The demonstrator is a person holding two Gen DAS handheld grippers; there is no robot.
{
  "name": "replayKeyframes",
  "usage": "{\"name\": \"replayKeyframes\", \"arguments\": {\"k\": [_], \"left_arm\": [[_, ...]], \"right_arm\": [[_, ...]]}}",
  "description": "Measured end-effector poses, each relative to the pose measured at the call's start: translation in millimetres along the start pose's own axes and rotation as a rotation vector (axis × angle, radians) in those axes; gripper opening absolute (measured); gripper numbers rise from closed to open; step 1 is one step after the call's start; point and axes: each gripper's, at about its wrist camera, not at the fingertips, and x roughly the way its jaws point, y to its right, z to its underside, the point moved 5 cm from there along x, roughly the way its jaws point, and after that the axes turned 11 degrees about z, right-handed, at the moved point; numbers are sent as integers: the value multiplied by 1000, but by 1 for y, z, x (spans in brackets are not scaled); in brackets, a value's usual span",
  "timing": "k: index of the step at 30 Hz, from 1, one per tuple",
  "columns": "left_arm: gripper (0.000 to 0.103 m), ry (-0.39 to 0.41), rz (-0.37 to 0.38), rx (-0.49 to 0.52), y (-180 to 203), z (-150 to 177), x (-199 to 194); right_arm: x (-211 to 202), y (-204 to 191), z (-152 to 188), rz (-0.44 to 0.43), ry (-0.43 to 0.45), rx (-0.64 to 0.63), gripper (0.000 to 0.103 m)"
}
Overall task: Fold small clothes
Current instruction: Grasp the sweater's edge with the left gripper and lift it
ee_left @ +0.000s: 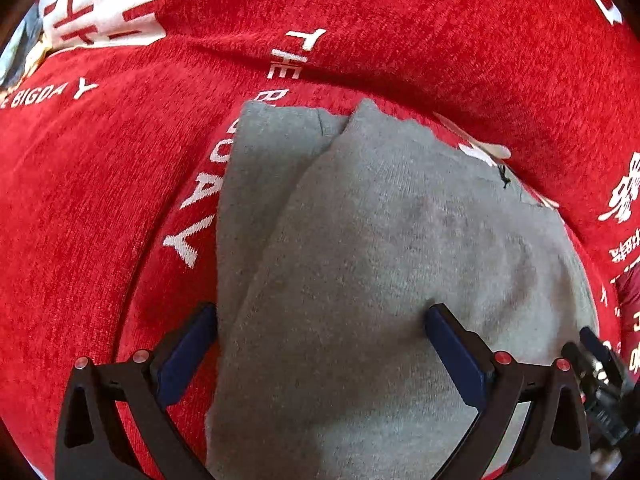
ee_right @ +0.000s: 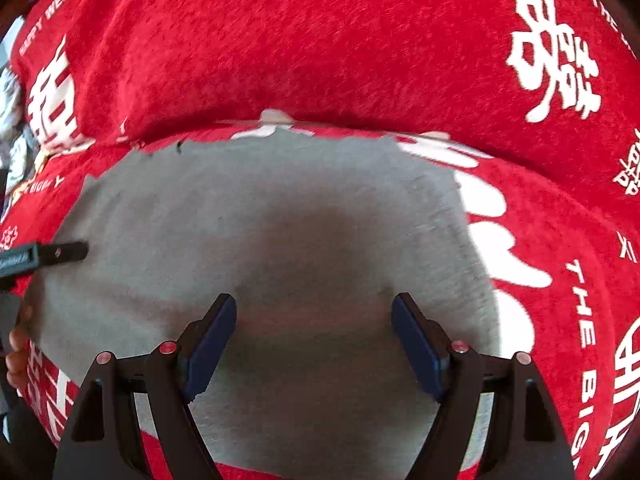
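Grippers both spread wide, gripping nothing: left gripper [ee_left: 320, 316] points down over the left part of the grey garment [ee_left: 380, 260], one finger [ee_left: 188, 352] off its edge on the red blanket [ee_left: 100, 200]; right gripper [ee_right: 314, 308] hangs over the garment's right part. Garment lies partly folded on the blanket, white lettering [ee_left: 192, 204] beside it.

folded grey garment [ee_left: 392, 248] flat on red blanket [ee_left: 100, 200]

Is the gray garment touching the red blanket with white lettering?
Touching. In the right wrist view the gray garment lies flat on the red blanket, its edges meeting the fabric with no gap; the left wrist view shows the same.
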Motion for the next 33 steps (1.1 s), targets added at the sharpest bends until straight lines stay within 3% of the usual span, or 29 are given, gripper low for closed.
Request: {"name": "replayKeyframes", "arguments": {"k": [3,6,7,8,9,11,23,28,33], "left_arm": [[103,1,27,2,-4,-1,-1],[102,-10,6,7,-2,-2,0],[97,-10,3,3,0,-2,-2],[74,6,6,-1,2,-3,-5],[63,29,20,3,6,-4,-11],[30,41,15,-1,11,-4,-19],[25,70,-7,27,59,-15,-61],[22,59,-44,101,110,-19,-68],[12,37,-43,183,185,-19,-62]], "right_arm": [[-4,1,3,-13,9,1,82],[-5,4,3,-28,11,17,82],[-5,5,3,-29,11,20,82],[-5,5,2,-31,11,23,82],[-6,5,1,-36,13,24,82],[-7,3,-1,-39,22,21,82],[19,-37,-17,-12,1,-129,85],[-5,5,-16,-26,54,-24,85],[-19,62,2,-16,64,70,85]]}}
